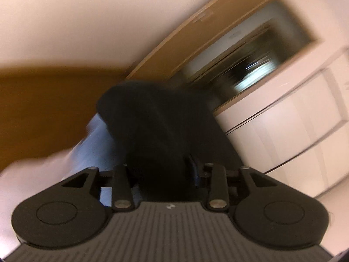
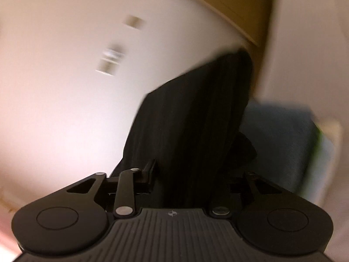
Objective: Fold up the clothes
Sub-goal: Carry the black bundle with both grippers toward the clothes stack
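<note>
In the left wrist view, the left claw [image 1: 162,170] is pinching one black garment [image 1: 157,126] rising ahead of it, while in the right wrist view the right claw [image 2: 185,174] is pinching one black garment [image 2: 192,120] beside one blue cloth [image 2: 281,139].

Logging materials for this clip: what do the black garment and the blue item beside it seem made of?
The black garment looks like thin matte woven or knit fabric: it hangs in fine lengthwise folds from both the right gripper and the left gripper. The blue item looks like soft matte cloth, though blur leaves that open.
</note>
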